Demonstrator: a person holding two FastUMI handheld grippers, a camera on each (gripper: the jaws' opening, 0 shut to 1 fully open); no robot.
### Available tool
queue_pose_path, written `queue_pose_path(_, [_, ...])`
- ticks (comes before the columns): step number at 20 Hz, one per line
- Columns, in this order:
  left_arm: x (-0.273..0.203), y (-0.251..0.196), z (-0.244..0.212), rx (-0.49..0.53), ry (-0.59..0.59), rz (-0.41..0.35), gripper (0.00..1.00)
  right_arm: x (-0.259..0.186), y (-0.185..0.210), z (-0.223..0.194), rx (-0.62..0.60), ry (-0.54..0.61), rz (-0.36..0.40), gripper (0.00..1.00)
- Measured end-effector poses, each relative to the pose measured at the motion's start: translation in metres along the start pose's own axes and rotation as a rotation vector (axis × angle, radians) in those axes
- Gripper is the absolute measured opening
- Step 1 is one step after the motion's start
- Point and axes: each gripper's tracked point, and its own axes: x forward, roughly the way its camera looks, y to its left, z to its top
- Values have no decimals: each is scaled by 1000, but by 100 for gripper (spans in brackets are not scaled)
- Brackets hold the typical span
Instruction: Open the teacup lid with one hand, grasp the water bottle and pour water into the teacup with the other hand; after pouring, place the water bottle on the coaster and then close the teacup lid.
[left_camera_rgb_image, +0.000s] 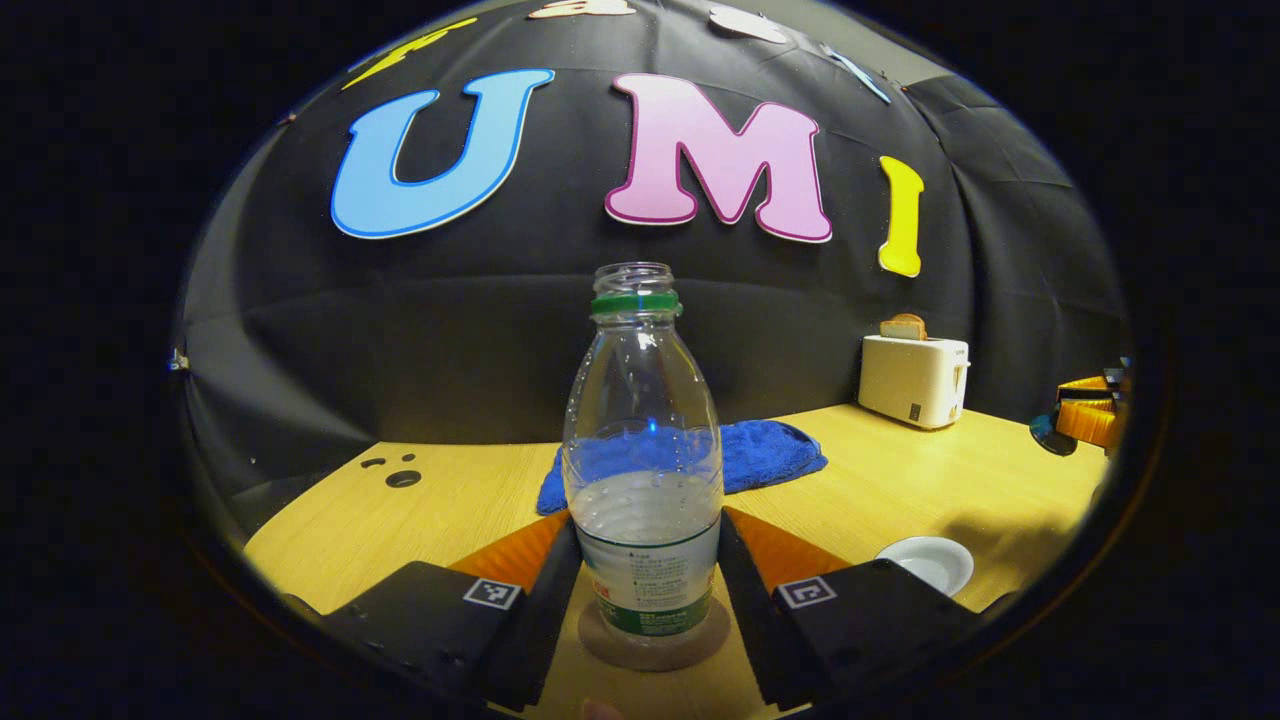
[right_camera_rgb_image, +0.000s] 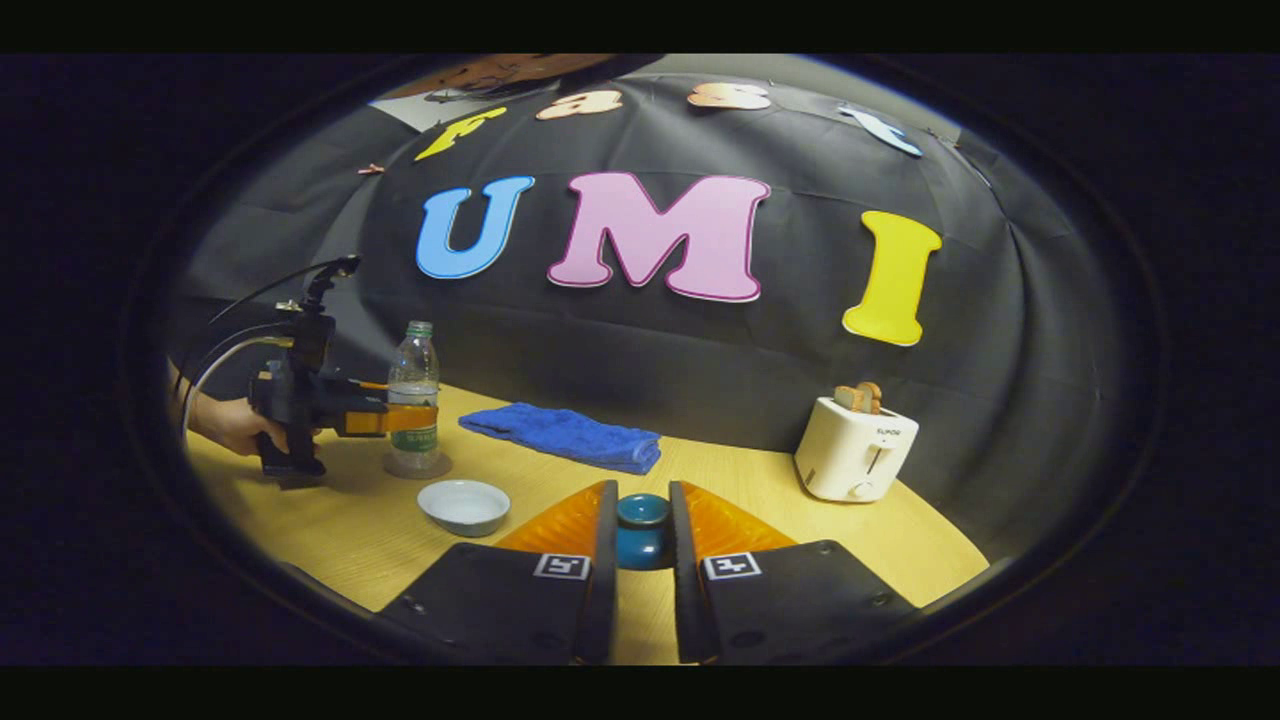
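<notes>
In the left gripper view, the left gripper (left_camera_rgb_image: 648, 590) brackets the bottle (left_camera_rgb_image: 645, 470), a finger set close on each side of the labelled lower body; both appear to press on it, though the glare on the clear plastic makes the contact hard to confirm. The bottle stands upright on the round coaster (left_camera_rgb_image: 655, 645), long axis vertical, its uncapped mouth pointing straight up, water filling roughly its lower half. Behind it a blue towel (left_camera_rgb_image: 770, 455) lies on the table (left_camera_rgb_image: 450, 500). To the right, a white bowl (left_camera_rgb_image: 930, 562) sits near the gripper, and a toaster (left_camera_rgb_image: 913, 378) with bread in its slot stands at the back.

In the right gripper view, a hand (right_camera_rgb_image: 228, 425) at far left holds the left gripper (right_camera_rgb_image: 405, 418) level against the bottle (right_camera_rgb_image: 413, 385), which stands upright on the coaster (right_camera_rgb_image: 417, 465). Just right of it and nearer the camera sits the bowl (right_camera_rgb_image: 464, 505), then the towel (right_camera_rgb_image: 562, 435). At centre, the right gripper (right_camera_rgb_image: 641, 550) has its fingers narrowly apart around a dark blue teacup (right_camera_rgb_image: 642, 535); the cup sits upright between them, its rim facing up, and whether the fingers touch it cannot be told. The toaster (right_camera_rgb_image: 855, 450) stands at right.
</notes>
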Motion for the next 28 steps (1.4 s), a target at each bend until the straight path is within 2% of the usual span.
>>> queue_pose_path(3, [-1,2,-5,1,6,4,80,1,2,-2,1,3,1,31])
queue_pose_path(4, [-1,1,-8,1,13,-1,82,1,3,-1,5,3,3,27])
queue_pose_path(5, [-2,0,-10,3,20,-2,82,1,4,0,9,2,4,27])
queue_pose_path(6, [-4,1,-10,6,23,0,88,1,6,0,11,0,6,22])
queue_pose_path(7, [-4,1,-10,9,20,1,92,2,8,1,14,0,9,31])
queue_pose_path(8, [-4,0,-11,9,18,-3,94,2,10,1,21,-1,13,27])
queue_pose_path(9, [-6,-2,-11,9,18,-6,94,3,14,1,35,-1,23,22])
queue_pose_path(11, [-11,-5,-13,14,23,-11,94,6,26,1,68,-3,44,31])
queue_pose_path(15, [-31,-7,-21,27,48,-18,94,19,67,-4,126,4,112,31])
queue_pose_path(16, [-37,-7,-23,24,57,-18,94,23,78,-5,152,7,134,27])
queue_pose_path(19, [-56,-7,-32,29,76,-13,94,39,106,-12,205,19,172,27])
queue_pose_path(20, [-63,-6,-34,34,80,-12,94,45,114,-13,210,23,179,27])
queue_pose_path(21, [-71,-6,-38,38,83,-9,94,50,120,-15,210,29,186,22])
queue_pose_path(22, [-77,-6,-39,39,86,-6,94,54,125,-18,206,33,190,22])
queue_pose_path(25, [-95,-7,-37,14,79,14,94,62,138,-28,194,52,207,31])
queue_pose_path(27, [-105,-7,-34,-14,71,23,94,66,144,-34,179,71,211,24])
queue_pose_path(28, [-109,-9,-31,-23,67,25,94,68,144,-34,162,73,210,27])
